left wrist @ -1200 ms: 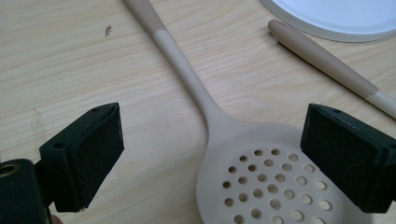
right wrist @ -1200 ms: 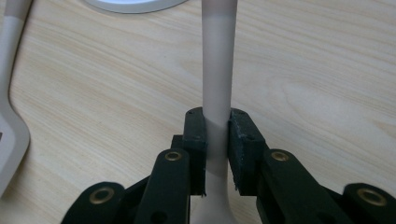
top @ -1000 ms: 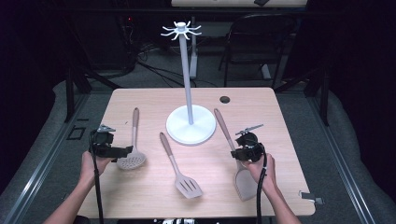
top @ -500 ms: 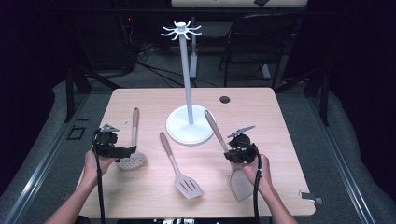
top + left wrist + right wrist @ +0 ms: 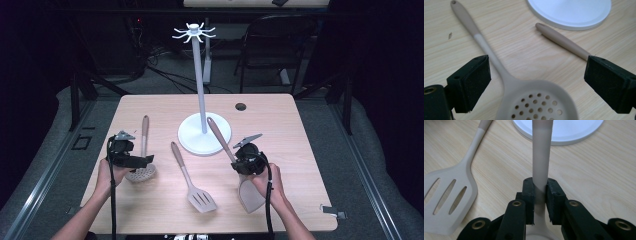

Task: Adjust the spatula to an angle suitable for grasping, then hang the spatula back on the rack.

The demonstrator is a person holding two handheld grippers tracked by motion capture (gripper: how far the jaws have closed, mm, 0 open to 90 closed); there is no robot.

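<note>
Since a second ago, right gripper [image 5: 239,159] has shifted in toward 9 o'clock with the solid spatula [image 5: 250,195], whose handle tip now lies over the stand base [image 5: 192,137] at its 4 o'clock edge. Left gripper [image 5: 136,161] has crept slightly toward table centre.

Right jaws: clamped on the solid spatula's neck, handle running straight up between them in the right gripper view [image 5: 541,157]. Blade rests at about 5 o'clock from the base, near the front edge of the table [image 5: 300,210]; whether it has left the wood, cannot tell.

Left jaws: wide apart, straddling the skimmer [image 5: 534,102] where neck meets perforated bowl; pads not touching it. Skimmer lies at 8 o'clock from the base, handle pointing away to 12.

Slotted turner [image 5: 192,182] lies untouched between the two, at 6 o'clock from the base.

Hook crown [image 5: 194,33] atop the pole carries nothing.

Judgement: early stage. One utensil gripped, none hung. Remaining: lift the spatula, hook its handle hole, then skimmer and turner likewise.
</note>
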